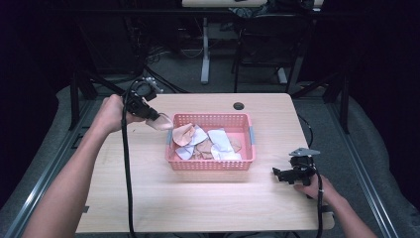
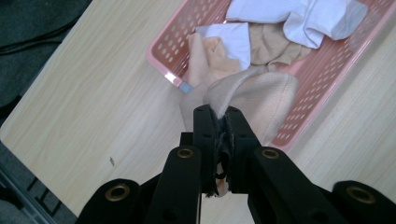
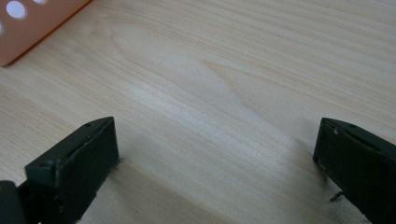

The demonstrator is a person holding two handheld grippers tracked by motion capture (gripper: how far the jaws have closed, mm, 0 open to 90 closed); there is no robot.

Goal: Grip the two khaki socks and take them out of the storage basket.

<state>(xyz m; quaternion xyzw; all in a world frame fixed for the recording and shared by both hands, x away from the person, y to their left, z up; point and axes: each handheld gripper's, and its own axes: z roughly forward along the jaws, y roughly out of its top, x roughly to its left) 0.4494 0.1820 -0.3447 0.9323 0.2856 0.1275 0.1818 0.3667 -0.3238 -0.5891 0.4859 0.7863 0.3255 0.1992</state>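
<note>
Pink perforated basket (image 1: 211,165) mid-table holds a loose heap of beige and white cloths (image 1: 208,144), perhaps socks; the view is too coarse to tell. Left gripper (image 1: 156,117) pinches 1 beige cloth (image 2: 261,100), above the basket's left rim. Right gripper (image 3: 215,154) sits wide apart, empty, low over the bare wooden table (image 1: 198,203). Dark room; desk legs behind.
</note>
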